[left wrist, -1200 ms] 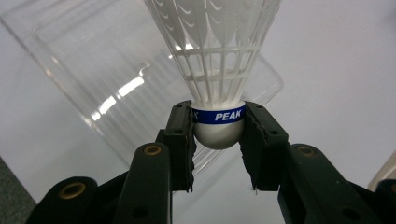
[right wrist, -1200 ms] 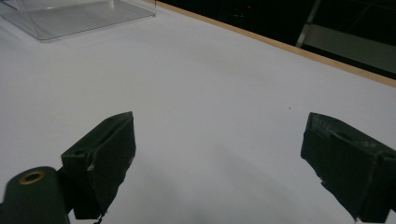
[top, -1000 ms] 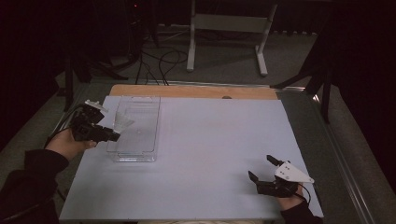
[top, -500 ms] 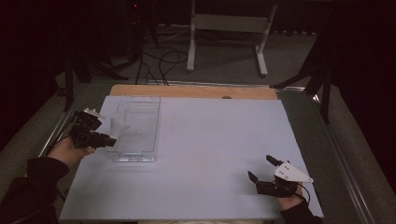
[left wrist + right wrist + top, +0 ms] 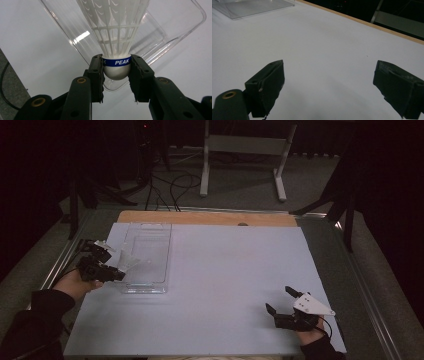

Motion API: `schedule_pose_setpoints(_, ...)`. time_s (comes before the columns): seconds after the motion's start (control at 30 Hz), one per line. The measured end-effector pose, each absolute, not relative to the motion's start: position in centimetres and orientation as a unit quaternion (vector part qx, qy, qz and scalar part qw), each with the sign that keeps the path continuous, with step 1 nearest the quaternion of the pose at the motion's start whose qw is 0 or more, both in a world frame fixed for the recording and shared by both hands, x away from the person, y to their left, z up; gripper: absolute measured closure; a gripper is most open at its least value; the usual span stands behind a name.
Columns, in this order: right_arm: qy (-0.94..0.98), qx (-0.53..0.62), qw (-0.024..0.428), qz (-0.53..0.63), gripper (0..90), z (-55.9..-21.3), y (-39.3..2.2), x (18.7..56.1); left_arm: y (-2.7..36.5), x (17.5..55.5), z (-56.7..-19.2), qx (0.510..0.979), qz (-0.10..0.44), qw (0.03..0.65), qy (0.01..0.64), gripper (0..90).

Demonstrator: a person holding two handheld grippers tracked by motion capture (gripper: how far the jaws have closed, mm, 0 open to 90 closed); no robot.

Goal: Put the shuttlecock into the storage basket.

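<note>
Currently the left tool (image 5: 116, 75) is pinching a white shuttlecock (image 5: 117, 37) by its cork base, pads pressed on both sides just at the blue "PEAK" band. Feather skirt points away from the tool, out over the clear plastic tray (image 5: 165, 255).

What changed: against the high view a second ago, the left hand (image 5: 75, 282) has dropped lower and slid toward the near-left corner of the tray. The tool (image 5: 107, 269) now sits at the tray's left rim rather than higher up along that side. Grip looks the same, cork held throughout.

In the left gripper view the tray (image 5: 172, 37) lies directly beyond the shuttlecock, its near corner under the cork. Can't tell whether the skirt touches the tray floor yet; in the high view the shuttlecock (image 5: 131, 262) reads as a pale shape over the near-left part of the tray.

My read: this is the lowering phase of a place into the tray. Not yet released. Next step probably needs a bit more descent, then spreading the jaws so the shuttlecock lands inside the rim rather than on it. Risk: it's light and top-heavy at the cork, so could roll or tip on release near the corner.

Right tool (image 5: 283, 307) is spread wide, nothing between the jaws, parked on the table (image 5: 225, 270) at the near-right, well apart from the tray. Same spot as a second ago. Right gripper view shows bare white table (image 5: 324, 50) between its pads.
</note>
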State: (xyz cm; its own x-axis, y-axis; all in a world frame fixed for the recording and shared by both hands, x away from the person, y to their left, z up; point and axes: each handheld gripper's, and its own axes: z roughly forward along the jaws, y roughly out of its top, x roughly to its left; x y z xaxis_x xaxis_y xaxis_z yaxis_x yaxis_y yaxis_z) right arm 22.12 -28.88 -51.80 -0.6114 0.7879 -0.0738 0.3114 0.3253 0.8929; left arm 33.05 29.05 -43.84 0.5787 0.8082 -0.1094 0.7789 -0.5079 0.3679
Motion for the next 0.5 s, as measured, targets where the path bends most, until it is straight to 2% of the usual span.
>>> schedule_pose_setpoints(0.5, 0.772, 0.356, 0.26, 0.459, 10.2, -51.78, -28.9, 22.11, 28.08, 33.7, -43.81, 0.882, 0.041, 0.142, 0.448, 65.8)
